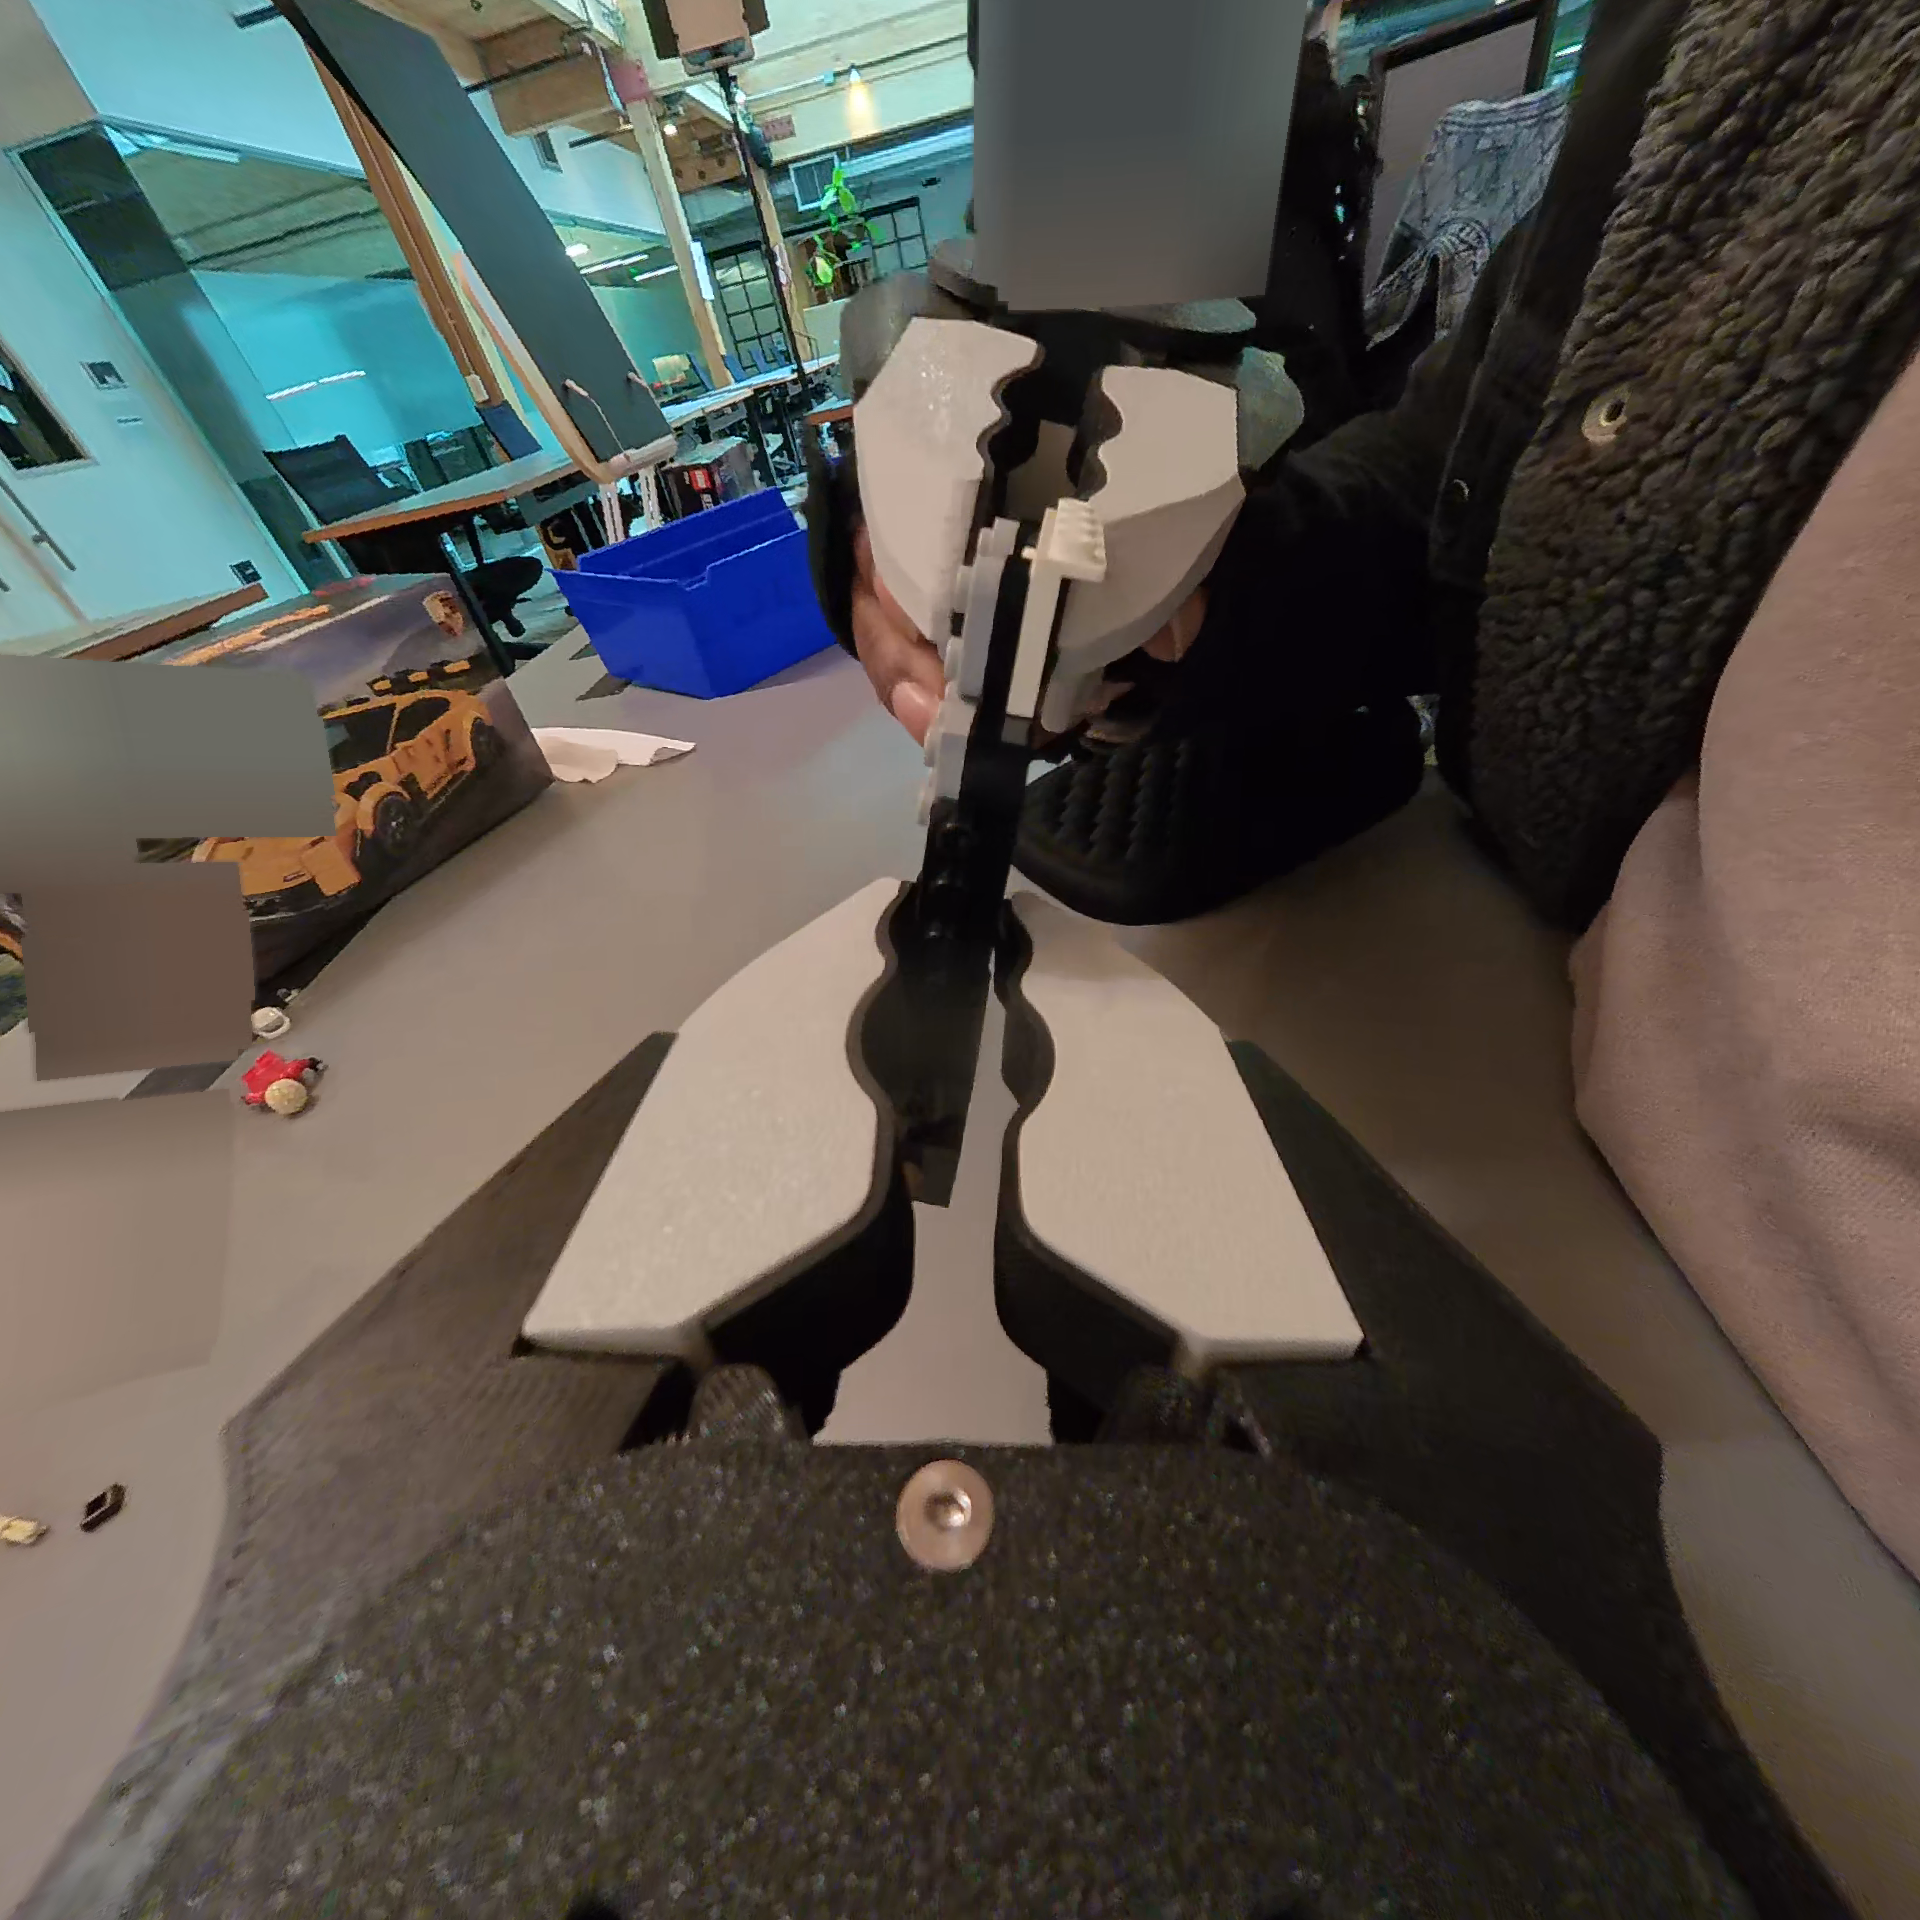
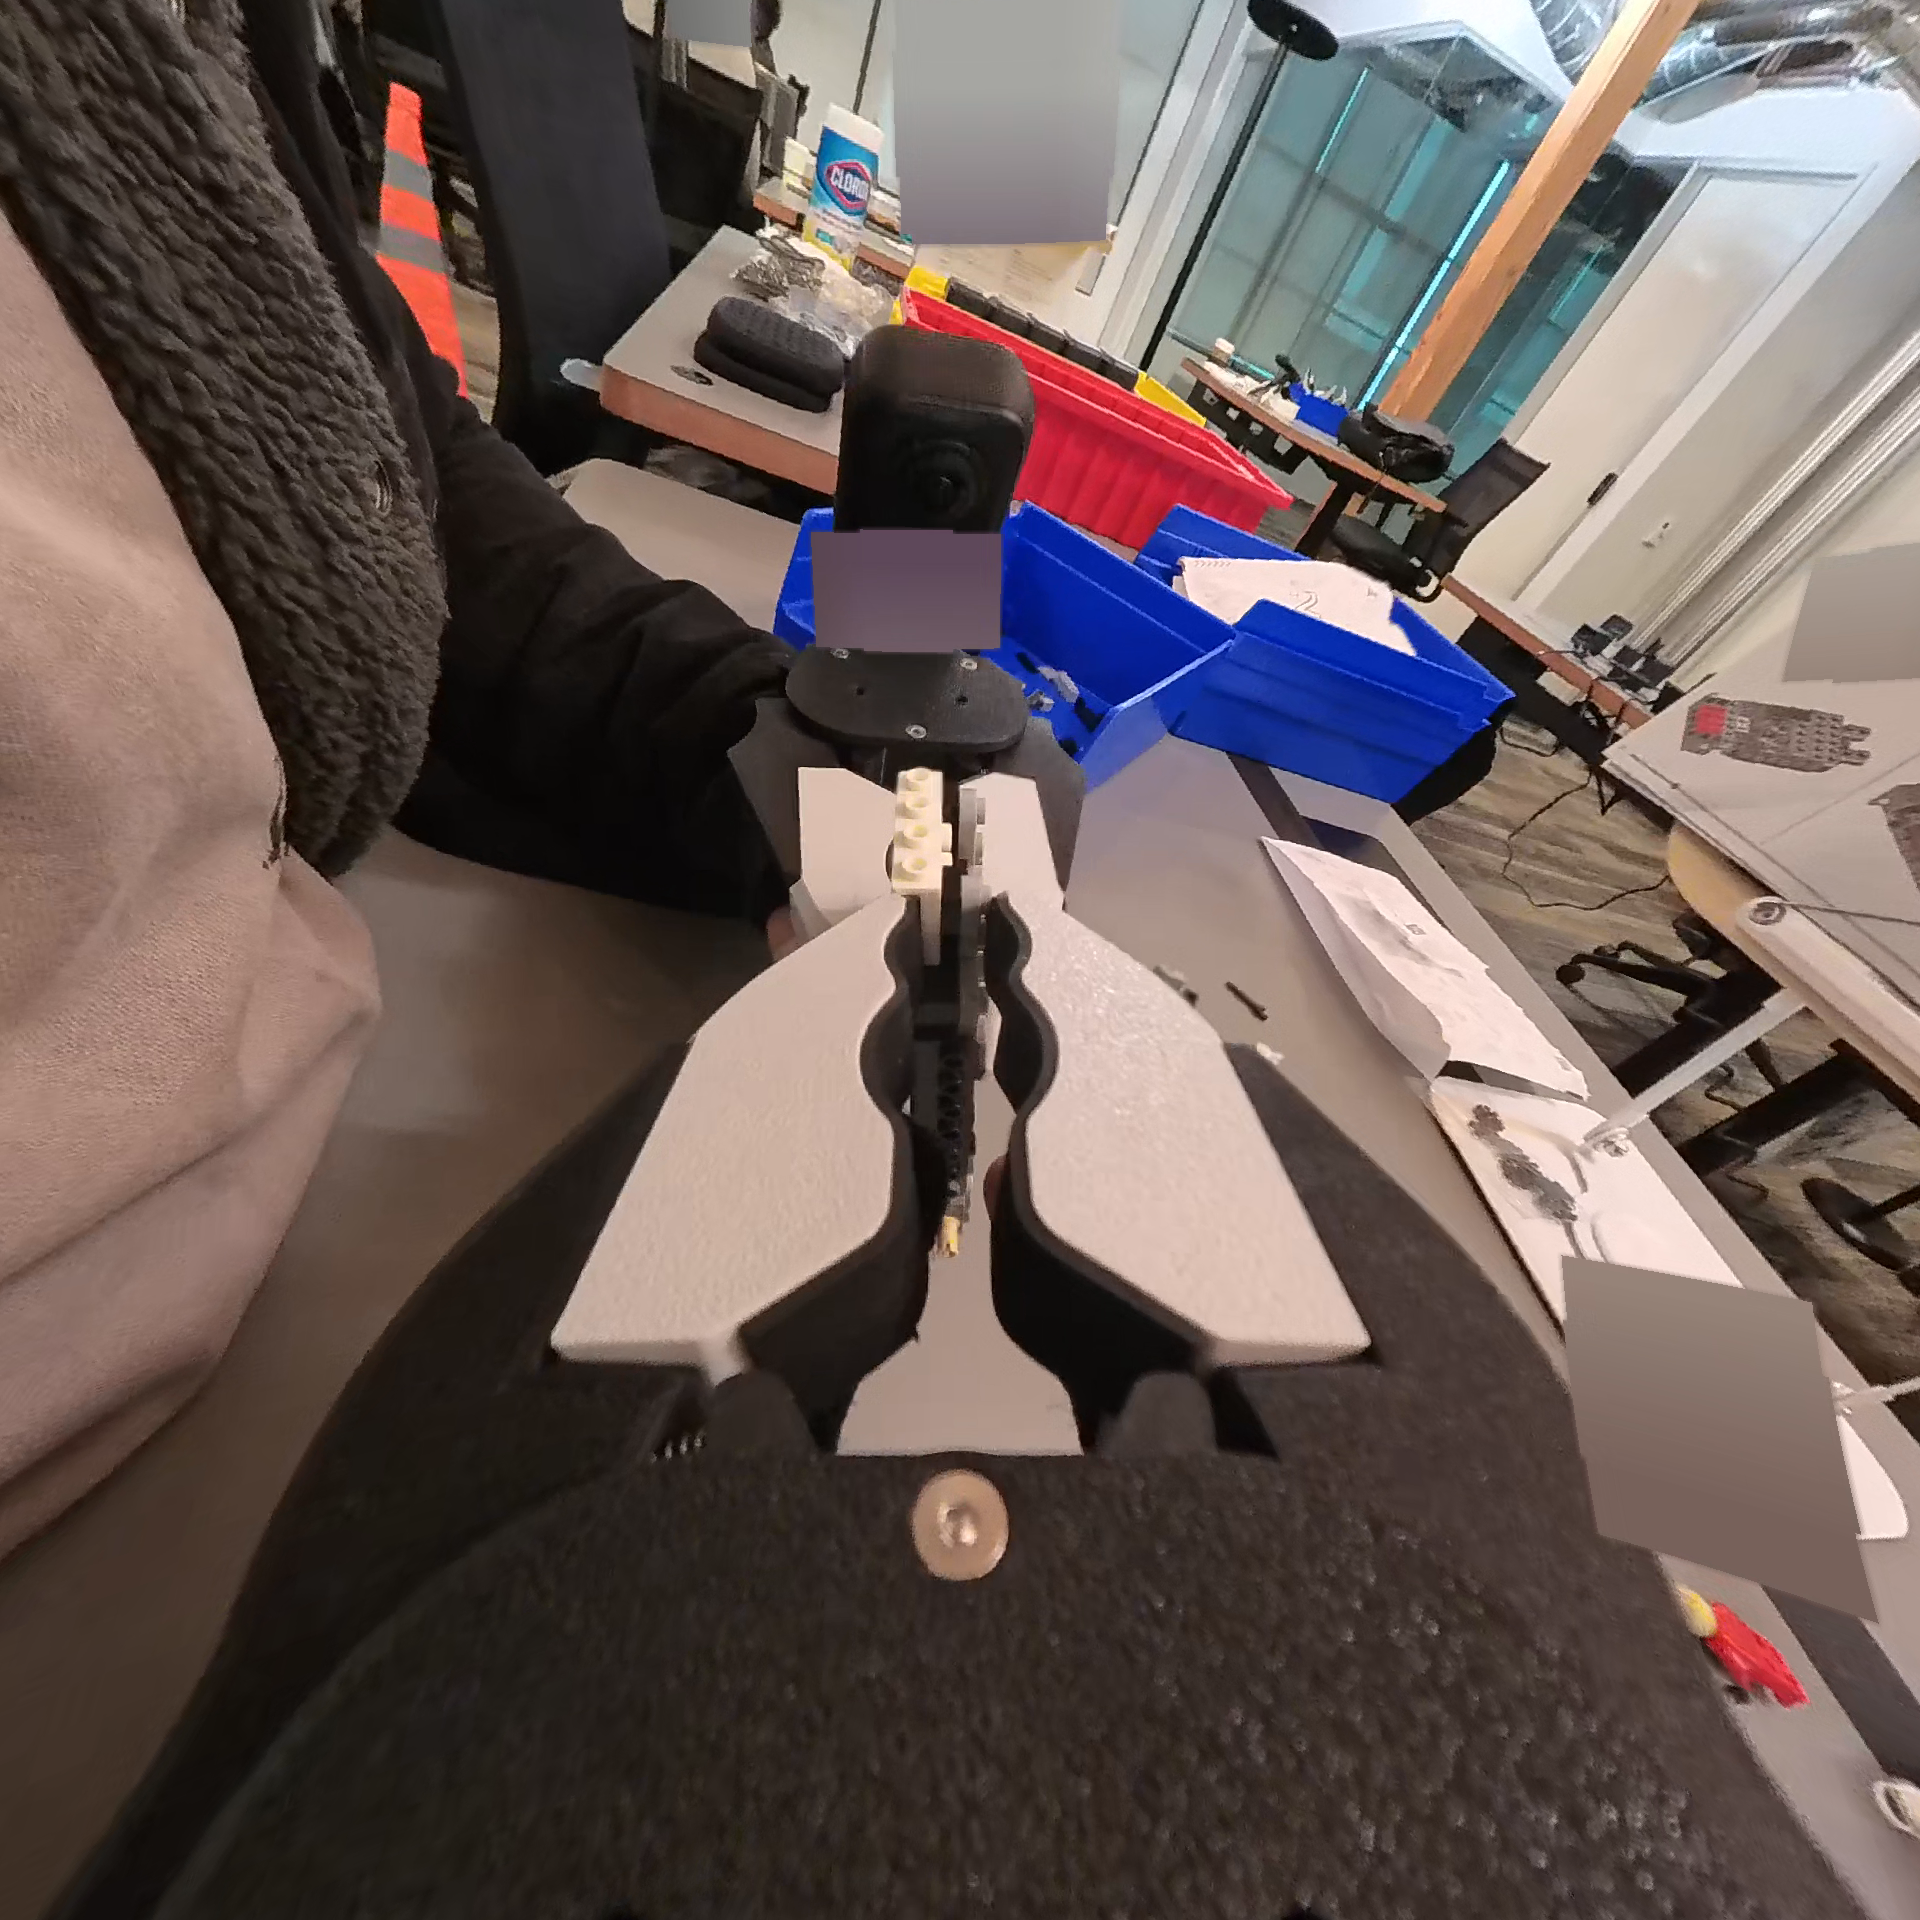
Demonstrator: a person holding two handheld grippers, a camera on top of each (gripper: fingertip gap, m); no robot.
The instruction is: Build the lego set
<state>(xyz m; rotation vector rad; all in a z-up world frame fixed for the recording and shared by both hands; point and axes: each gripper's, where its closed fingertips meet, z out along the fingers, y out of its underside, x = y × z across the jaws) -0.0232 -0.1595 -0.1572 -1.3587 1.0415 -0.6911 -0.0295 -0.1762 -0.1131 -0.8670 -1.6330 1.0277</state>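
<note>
A long black lego plate (image 1: 977,790) carrying light grey plates (image 1: 964,634) and a white brick (image 1: 1070,540) is held edge-on above the grey table (image 1: 675,883). My left gripper (image 1: 956,904) is shut on its near end. My right gripper (image 1: 1003,691) faces it from the far side and is shut on the other end, beside the white brick. In the right wrist view my right gripper (image 2: 951,909) grips the black plate (image 2: 940,1091). The white brick (image 2: 920,831) and the left gripper (image 2: 930,862) lie just beyond it.
A lego box with a yellow car (image 1: 416,769), a blue bin (image 1: 696,603) and small red (image 1: 275,1081) and black (image 1: 102,1507) pieces lie to the left. Blue bins (image 2: 1299,665), a booklet (image 2: 1423,966) and a bag of parts (image 2: 1538,1174) lie on the table. A person's torso is close. Some 5 cm of space lies between my two pairs of fingers.
</note>
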